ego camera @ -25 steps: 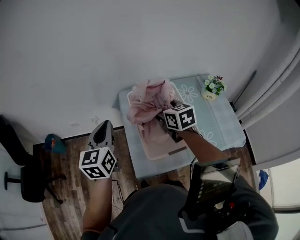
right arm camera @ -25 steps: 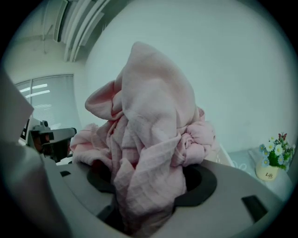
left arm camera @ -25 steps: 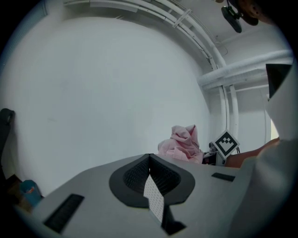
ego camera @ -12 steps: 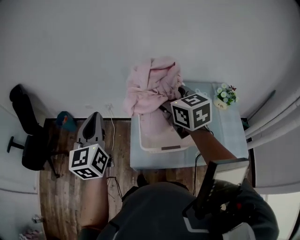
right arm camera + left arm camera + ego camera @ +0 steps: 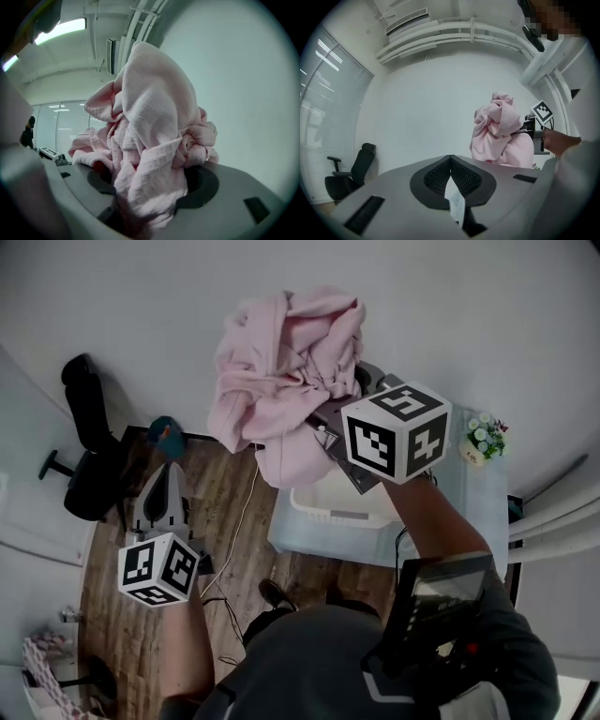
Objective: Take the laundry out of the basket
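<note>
A crumpled pink laundry bundle [image 5: 281, 362] hangs in the air, above and left of the white basket [image 5: 323, 515]. My right gripper [image 5: 330, 418] is shut on it, and its marker cube sits just right of the cloth. In the right gripper view the pink cloth [image 5: 154, 140] fills the space between the jaws of that gripper [image 5: 150, 199] and spills over them. My left gripper [image 5: 169, 472] hangs low at the left over the wooden floor, its jaws together and holding nothing. From the left gripper [image 5: 450, 161] view the bundle [image 5: 499, 131] shows raised at the right.
The basket stands on a small pale blue table [image 5: 469, 521] that also carries a little flower pot [image 5: 480, 440]. A black office chair [image 5: 89, 446] and a blue object [image 5: 167, 432] are on the floor at the left. A cable runs across the floorboards.
The right gripper has risen with the pink bundle, lifting it from the basket to well above it and leftward. The left gripper stayed low at the left.
</note>
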A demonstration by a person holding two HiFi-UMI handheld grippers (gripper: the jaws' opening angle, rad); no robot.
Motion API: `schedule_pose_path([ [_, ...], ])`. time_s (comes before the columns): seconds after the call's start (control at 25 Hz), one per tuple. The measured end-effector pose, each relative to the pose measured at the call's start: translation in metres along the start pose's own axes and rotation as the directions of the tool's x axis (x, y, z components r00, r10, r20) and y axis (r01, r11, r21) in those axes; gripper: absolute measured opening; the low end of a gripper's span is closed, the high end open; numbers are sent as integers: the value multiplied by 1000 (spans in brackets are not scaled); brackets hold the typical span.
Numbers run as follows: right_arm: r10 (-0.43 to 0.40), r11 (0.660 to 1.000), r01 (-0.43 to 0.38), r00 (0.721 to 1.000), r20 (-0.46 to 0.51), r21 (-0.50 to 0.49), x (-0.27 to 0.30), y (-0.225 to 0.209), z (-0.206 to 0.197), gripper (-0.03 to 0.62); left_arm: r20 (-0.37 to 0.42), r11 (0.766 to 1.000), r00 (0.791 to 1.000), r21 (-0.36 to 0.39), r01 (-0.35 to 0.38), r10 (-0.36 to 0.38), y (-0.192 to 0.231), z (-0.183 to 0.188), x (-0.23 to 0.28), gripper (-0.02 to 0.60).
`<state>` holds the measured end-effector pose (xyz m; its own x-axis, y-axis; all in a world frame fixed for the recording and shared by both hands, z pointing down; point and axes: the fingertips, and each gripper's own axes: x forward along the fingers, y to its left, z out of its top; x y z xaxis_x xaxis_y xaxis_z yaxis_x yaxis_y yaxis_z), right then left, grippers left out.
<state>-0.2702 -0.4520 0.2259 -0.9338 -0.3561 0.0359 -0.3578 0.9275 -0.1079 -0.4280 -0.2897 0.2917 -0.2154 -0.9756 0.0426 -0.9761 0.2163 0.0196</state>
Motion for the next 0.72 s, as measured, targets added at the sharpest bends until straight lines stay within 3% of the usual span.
schedule_pose_path([
  [0.28,163,987,-162,986,45,-21,35,83,29,334,40,994,993,17,-110,110,45,16,-55,8],
  [0.72,318,948,-318,947,40,-4,108,201,23,334,74,976,974,28,-217,214,139,29,-120,8],
])
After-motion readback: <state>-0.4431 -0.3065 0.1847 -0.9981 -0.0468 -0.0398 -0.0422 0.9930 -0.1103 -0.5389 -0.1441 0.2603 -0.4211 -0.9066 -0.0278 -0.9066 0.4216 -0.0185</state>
